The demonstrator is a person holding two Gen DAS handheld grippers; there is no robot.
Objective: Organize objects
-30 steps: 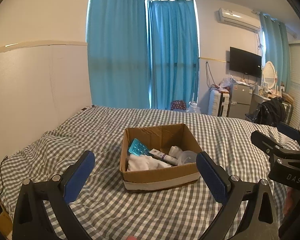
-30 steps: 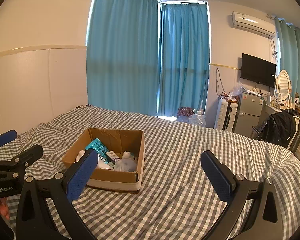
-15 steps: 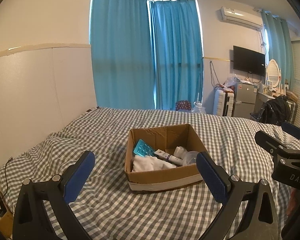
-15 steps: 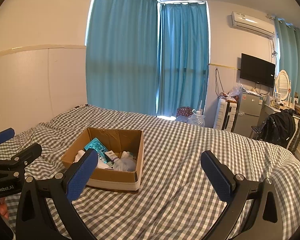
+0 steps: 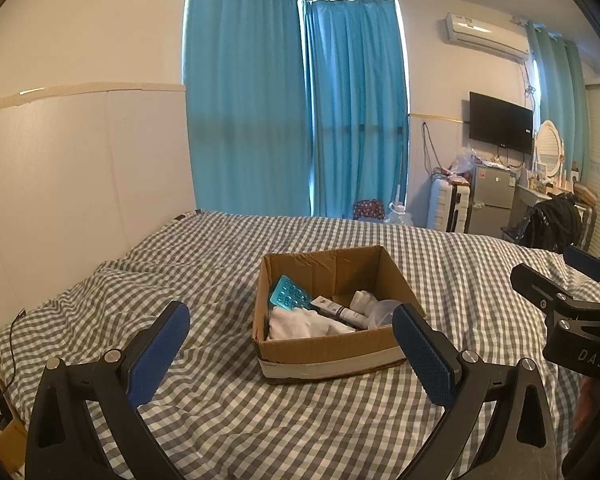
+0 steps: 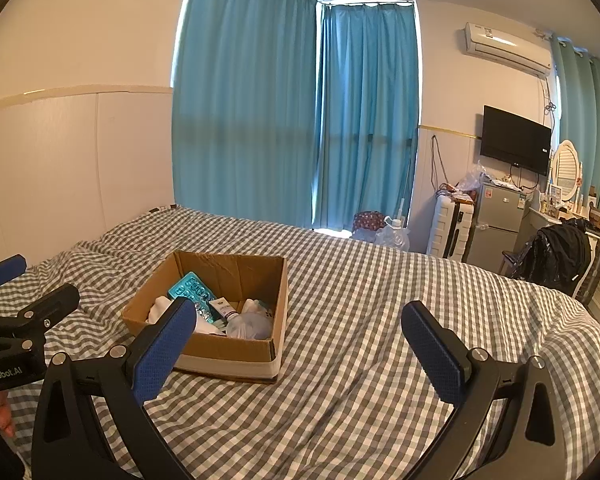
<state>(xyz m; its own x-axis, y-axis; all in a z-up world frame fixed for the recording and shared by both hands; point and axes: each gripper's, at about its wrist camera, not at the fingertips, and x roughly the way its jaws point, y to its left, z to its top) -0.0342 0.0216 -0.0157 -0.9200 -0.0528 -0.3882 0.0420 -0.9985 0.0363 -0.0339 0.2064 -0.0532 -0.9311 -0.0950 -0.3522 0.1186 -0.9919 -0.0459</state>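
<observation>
An open cardboard box sits on the grey checked bed. Inside lie a teal blister pack, white cloth, a small white tube and a clear plastic bag. My left gripper is open and empty, held back from the box's near wall. My right gripper is also open and empty, to the right of the box. Each gripper shows at the edge of the other's view.
A white padded wall panel runs along the left. Teal curtains hang behind the bed. Past the bed's far right edge stand a suitcase, a small fridge, a black bag and a wall TV.
Both views have shifted slightly; the box sits a little further right in the left wrist view. Both grippers stay open and empty.
</observation>
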